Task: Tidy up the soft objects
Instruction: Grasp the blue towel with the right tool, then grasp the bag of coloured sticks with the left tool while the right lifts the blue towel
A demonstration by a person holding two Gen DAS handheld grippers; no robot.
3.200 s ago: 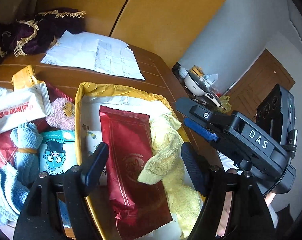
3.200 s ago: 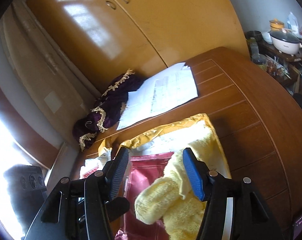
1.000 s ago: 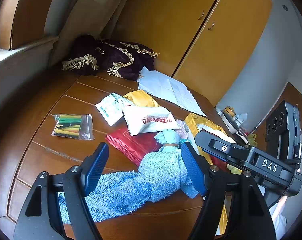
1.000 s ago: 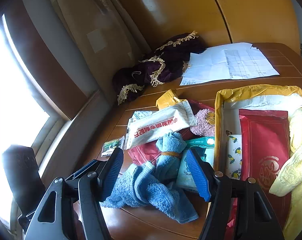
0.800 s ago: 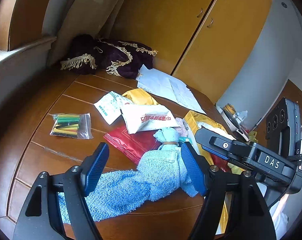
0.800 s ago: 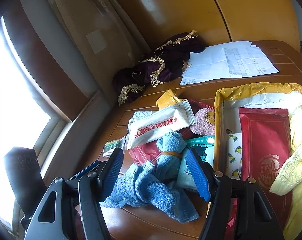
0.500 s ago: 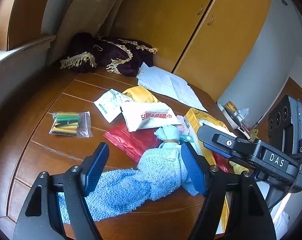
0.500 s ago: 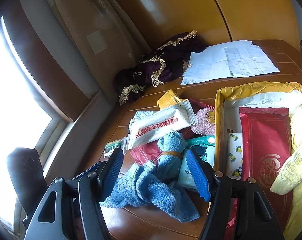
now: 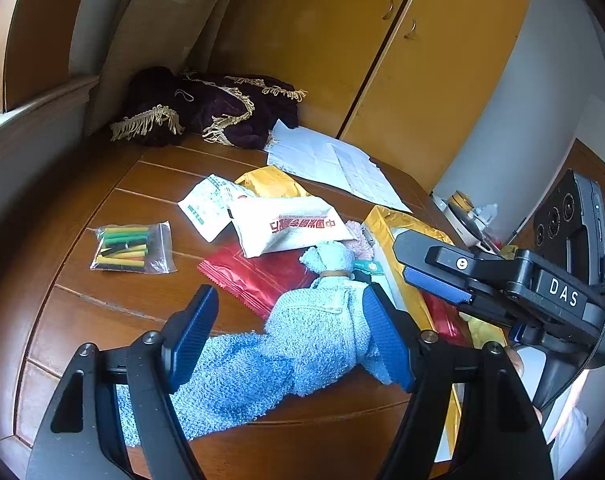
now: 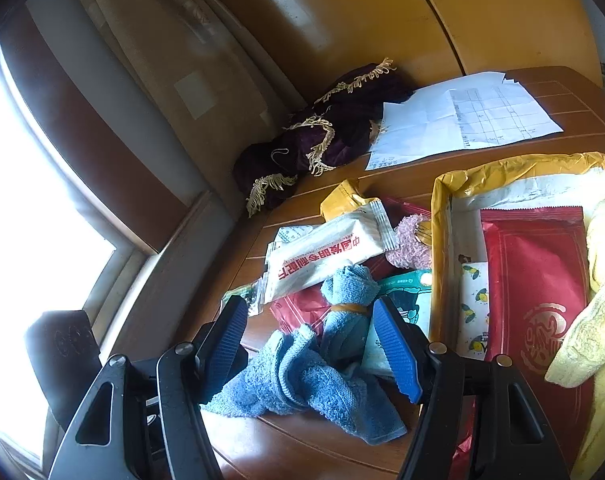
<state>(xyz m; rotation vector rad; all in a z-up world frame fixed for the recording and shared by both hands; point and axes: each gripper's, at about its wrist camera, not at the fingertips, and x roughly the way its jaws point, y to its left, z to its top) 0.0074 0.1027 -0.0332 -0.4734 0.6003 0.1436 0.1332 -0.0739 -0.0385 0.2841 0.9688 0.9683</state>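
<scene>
**Blue towel lined up, nothing gripped yet**

The blue towel (image 9: 302, 344) lies loose on the wooden table (image 9: 102, 320), just beside the yellow-rimmed tray (image 10: 442, 248), one end bunched and tied with a band. It is framed between the fingers of both claws. The left gripper (image 9: 288, 336) is spread wide and empty, the towel under it and near its right finger; contact cannot be confirmed. The right gripper (image 10: 310, 344) is likewise spread wide with nothing held, aimed at the tied end.

Progress, as judged: partly done. Already in the tray: a yellow towel (image 10: 598, 300) and a red pouch (image 10: 538, 280). Left outside on the table: the blue towel, a pink fluffy item (image 10: 408, 244), a white sachet (image 10: 326, 256), a second red packet (image 9: 258, 276), and a bag of coloured tubes (image 9: 126, 246).

Versus 3.2 s ago: both claws were then over the tray, the right one just above the yellow towel; both have been swung over to the pile beside it. Over the last second only slight drift is seen; the towel has not been moved.
</scene>
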